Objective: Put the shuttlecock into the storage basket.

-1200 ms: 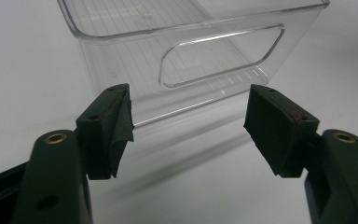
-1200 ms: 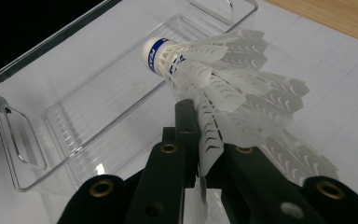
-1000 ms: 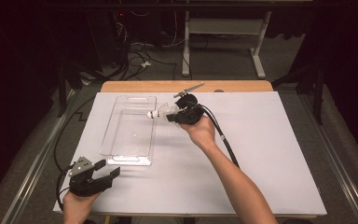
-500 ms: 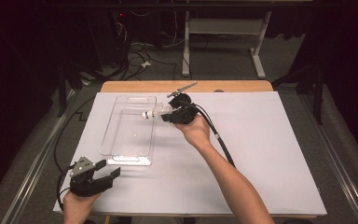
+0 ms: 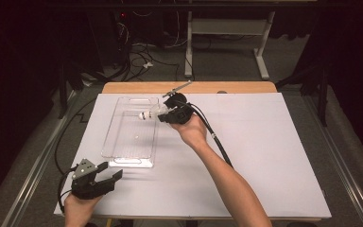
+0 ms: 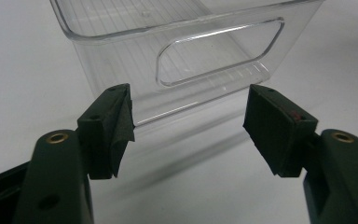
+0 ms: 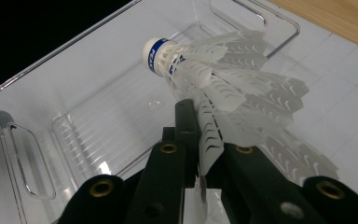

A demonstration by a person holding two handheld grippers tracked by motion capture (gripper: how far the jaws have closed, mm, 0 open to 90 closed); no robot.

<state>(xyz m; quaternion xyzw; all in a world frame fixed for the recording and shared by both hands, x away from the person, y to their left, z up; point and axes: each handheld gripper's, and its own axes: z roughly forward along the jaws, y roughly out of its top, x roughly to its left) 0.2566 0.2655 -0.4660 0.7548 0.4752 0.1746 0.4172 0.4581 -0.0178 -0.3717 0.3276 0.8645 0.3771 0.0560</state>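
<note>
A white plastic shuttlecock (image 5: 147,114) with a blue band on its cork hangs over the far end of a clear plastic bin (image 5: 131,163). My right gripper (image 5: 163,116) is shut on its skirt, with the cork pointing left over the bin. In the right gripper view the black jaws (image 7: 200,135) pinch the skirt of the shuttlecock (image 7: 200,65) above the bin (image 7: 74,93). My left gripper (image 5: 111,170) stands open at the front left of the table. In its own view the open left gripper (image 6: 189,126) faces the bin's handle end (image 6: 121,46) with nothing between the pads.
A white sheet (image 5: 274,156) covers the table, and a strip of wood (image 5: 236,87) shows along the far edge. A thin grey rod (image 5: 179,87) lies at the back beside the bin. The right gripper's cable (image 5: 217,142) trails along the forearm.
My right gripper has carried the shuttlecock a little to the left, from the bin's right rim to over its inside. The left gripper has stayed put.
</note>
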